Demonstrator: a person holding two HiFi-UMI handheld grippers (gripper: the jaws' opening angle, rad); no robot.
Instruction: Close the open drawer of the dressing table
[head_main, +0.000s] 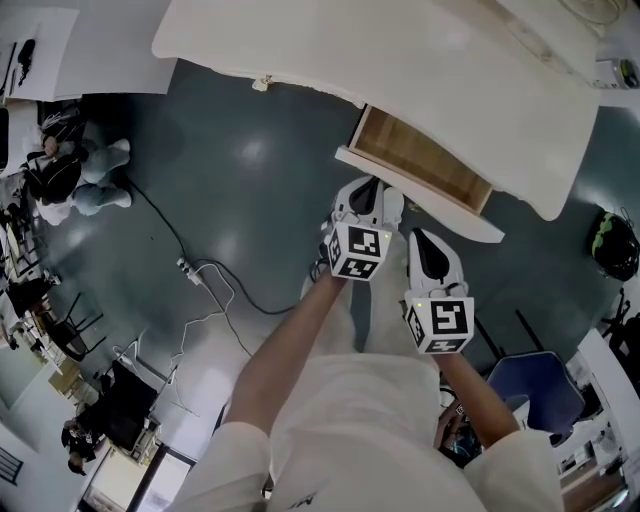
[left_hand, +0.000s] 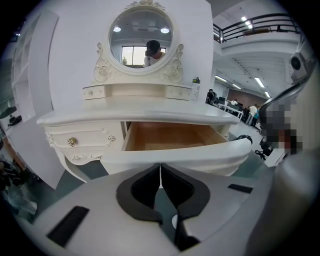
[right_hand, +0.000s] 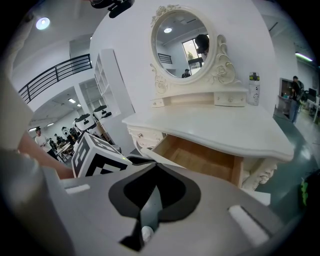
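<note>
The white dressing table (head_main: 300, 45) fills the top of the head view, and its middle drawer (head_main: 420, 160) stands pulled out, showing a bare wooden inside. The drawer's curved white front (left_hand: 190, 157) spans the left gripper view just beyond my left gripper (left_hand: 160, 167), which is shut and empty; I cannot tell whether its tips touch the front. In the head view the left gripper (head_main: 368, 190) sits at the left end of that front. My right gripper (head_main: 425, 240) hangs a little nearer me, also shut and empty. From the right gripper (right_hand: 156, 167) the drawer (right_hand: 200, 160) lies ahead to the right.
An oval mirror (left_hand: 145, 37) and a small bottle (right_hand: 254, 89) stand on the tabletop. A side drawer with a brass knob (left_hand: 72, 142) is shut. On the floor lie a cable and power strip (head_main: 190, 270); a blue chair (head_main: 535, 390) is at my right.
</note>
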